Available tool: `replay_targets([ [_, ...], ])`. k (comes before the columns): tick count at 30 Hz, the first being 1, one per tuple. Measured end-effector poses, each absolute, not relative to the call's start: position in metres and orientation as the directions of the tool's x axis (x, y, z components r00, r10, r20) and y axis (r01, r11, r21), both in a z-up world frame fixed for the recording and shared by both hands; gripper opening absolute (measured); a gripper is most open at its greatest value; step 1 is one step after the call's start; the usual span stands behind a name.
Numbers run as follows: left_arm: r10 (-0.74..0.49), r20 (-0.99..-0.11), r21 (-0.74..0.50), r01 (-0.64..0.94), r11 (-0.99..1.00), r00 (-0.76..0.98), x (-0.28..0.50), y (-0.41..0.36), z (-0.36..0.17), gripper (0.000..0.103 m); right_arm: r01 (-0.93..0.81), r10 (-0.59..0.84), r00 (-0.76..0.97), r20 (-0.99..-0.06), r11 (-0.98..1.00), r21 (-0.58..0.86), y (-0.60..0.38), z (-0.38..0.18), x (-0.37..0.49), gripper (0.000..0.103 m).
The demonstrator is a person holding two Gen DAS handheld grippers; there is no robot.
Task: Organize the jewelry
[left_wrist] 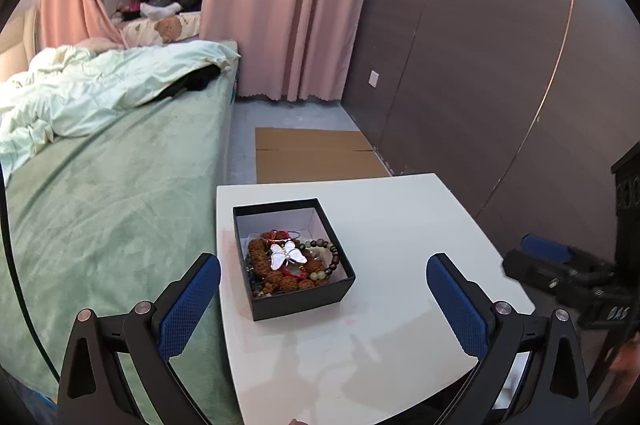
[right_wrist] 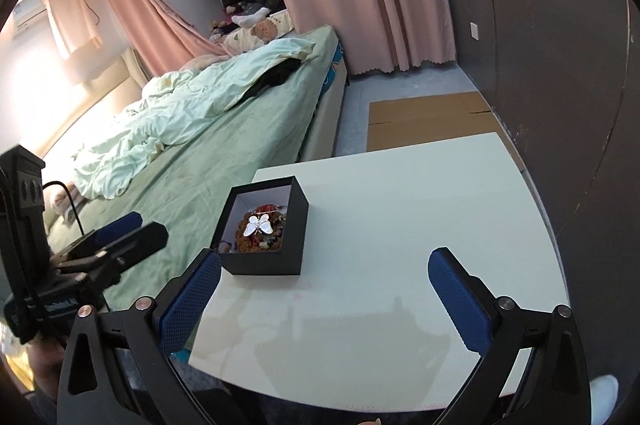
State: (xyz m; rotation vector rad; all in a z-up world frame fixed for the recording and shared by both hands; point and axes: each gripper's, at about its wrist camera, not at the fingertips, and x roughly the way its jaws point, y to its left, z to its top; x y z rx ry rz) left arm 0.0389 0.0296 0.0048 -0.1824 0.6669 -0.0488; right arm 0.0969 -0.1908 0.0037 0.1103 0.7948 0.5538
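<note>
- On white table (left_wrist: 400, 225), near its left edge beside bed (left_wrist: 120, 205): black box (left_wrist: 304, 301), open top, jewelry piled inside.
- In box: butterfly pendant (left_wrist: 287, 255) pearly white, lying on top of heap; brown knobbly bead bracelet (left_wrist: 262, 257) under it; red cord (left_wrist: 280, 236) threaded through; green-and-dark bead bracelet (left_wrist: 330, 261) at right side of box.
- Same box in right wrist view (right_wrist: 288, 221), butterfly pendant (right_wrist: 259, 224) on top, rest of contents partly hidden by box wall.
- Left gripper (left_wrist: 322, 281): jaws spread wide, empty, hanging short of box, box roughly between the fingers' line.
- Right gripper (right_wrist: 324, 277): jaws spread wide too, empty, over bare table, box off to its left.
- Right gripper also seen at right edge of left view (left_wrist: 560, 265), blurred; left gripper at left of right view (right_wrist: 116, 245).
- Handling guess: all pieces light; pendant probably thin, brittle, slick shell surface, likely to skate out of pads.
- Bracelets likely on elastic or cord, floppy, will drape and drag neighbours.
- Tangle risk: red cord looks wound among beads, lifting one piece may pull heap.
- Best hold, judged: pendant by wing edges or its cord, gently; bracelets by pinching across one strand of beads at exposed right side.
- Box light cardboard by look, may slide when tugged; bracing its wall with other tongs advised.
</note>
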Motion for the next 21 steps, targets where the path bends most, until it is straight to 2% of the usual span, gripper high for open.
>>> replay_targets([
  [21,-0.085,-0.596,-0.139,0.001,0.99,0.799,0.036,0.014,0.011,0.103,-0.419,0.522,0.595,-0.611,0.85,0.318,-0.218,0.014,0.085,0.103],
])
